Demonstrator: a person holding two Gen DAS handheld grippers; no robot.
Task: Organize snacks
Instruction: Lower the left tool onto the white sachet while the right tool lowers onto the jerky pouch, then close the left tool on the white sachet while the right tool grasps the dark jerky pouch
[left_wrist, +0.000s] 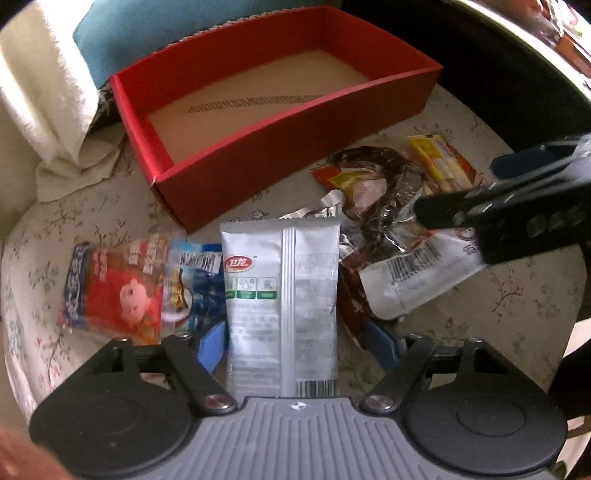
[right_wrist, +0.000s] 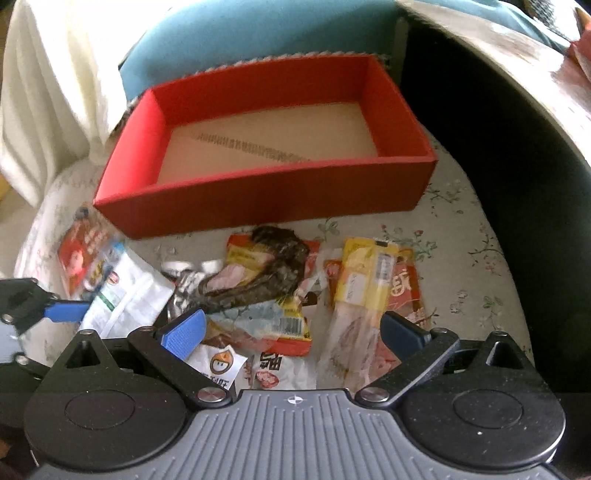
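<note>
An empty red box with a brown floor stands at the back of the floral cloth; it also shows in the right wrist view. My left gripper has its blue fingers on both sides of a silver-white snack packet, which stands up between them. The same packet shows in the right wrist view. My right gripper is open over a pile of snack packets, holding nothing. It shows from the side in the left wrist view.
A red cartoon packet and a blue packet lie to the left. A yellow packet lies to the right. A white towel and a teal cushion sit behind the box. A dark gap lies to the right.
</note>
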